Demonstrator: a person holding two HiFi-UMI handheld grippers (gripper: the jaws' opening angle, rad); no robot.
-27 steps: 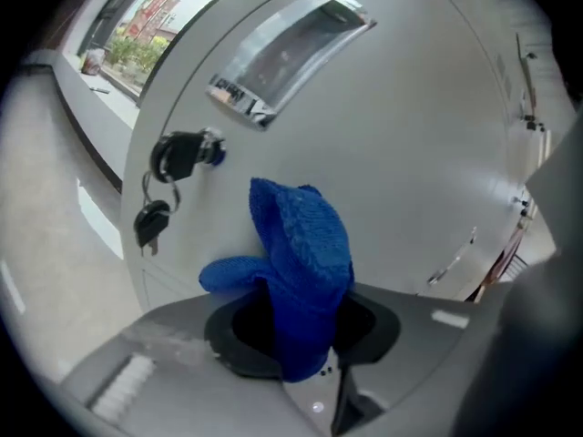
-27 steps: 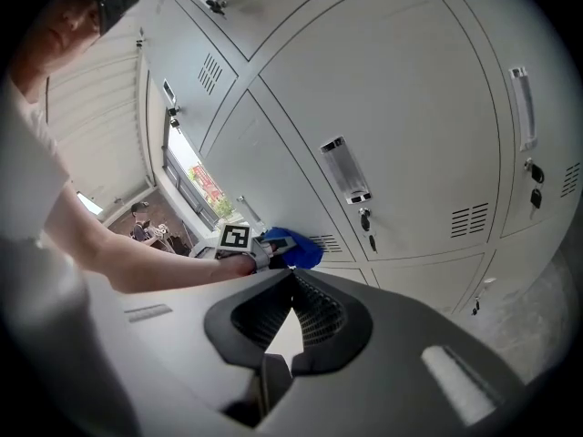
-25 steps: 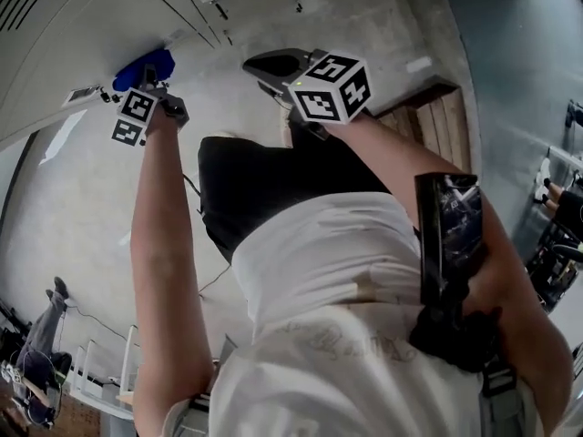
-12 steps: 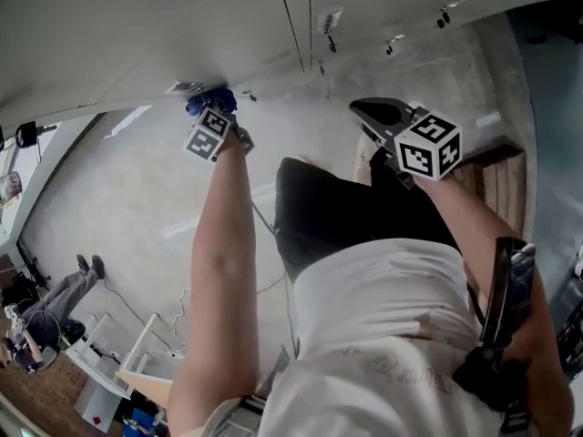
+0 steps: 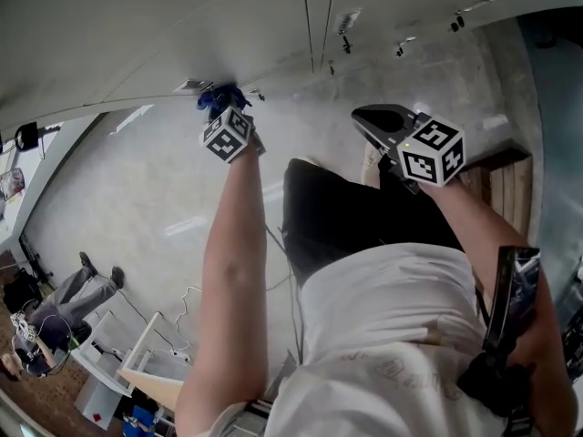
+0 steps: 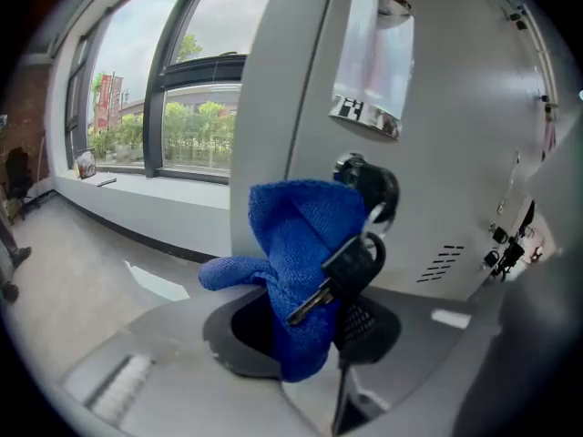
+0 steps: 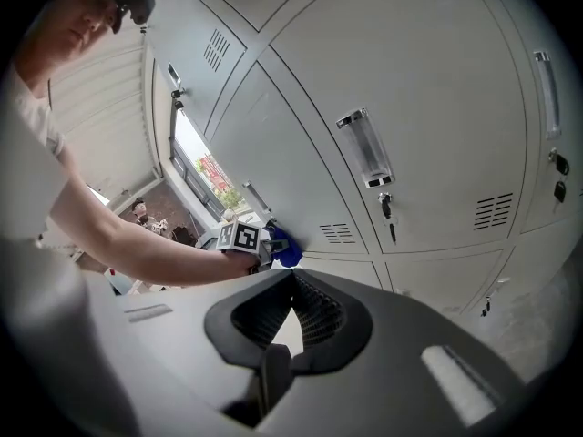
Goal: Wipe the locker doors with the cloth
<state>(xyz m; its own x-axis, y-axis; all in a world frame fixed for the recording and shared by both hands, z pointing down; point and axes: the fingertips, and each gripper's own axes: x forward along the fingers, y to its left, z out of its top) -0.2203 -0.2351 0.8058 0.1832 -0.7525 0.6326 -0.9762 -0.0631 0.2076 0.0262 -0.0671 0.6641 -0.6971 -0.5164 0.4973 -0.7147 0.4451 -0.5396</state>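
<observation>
1. Clenches left claw (image 6: 308, 330) on a blue cloth (image 6: 296, 244), bunched upright between the jaws.
2. Sets cloth against a grey locker door (image 6: 455, 135), just below and left of its lock (image 6: 369, 182).
3. Shows a black key (image 6: 342, 267) hanging from that lock, lying across the front of the cloth.
4. Shows a clear label holder (image 6: 373, 62) above the lock on the same door.
5. Holds right claw (image 7: 290, 326) clenched on nothing, tips together, well apart from the lockers and aimed at them.
6. Stretches left arm (image 5: 232, 271) out to the door; has right arm bent, close to the body.
7. Shows a window (image 6: 182, 107) left of the lockers.
</observation>
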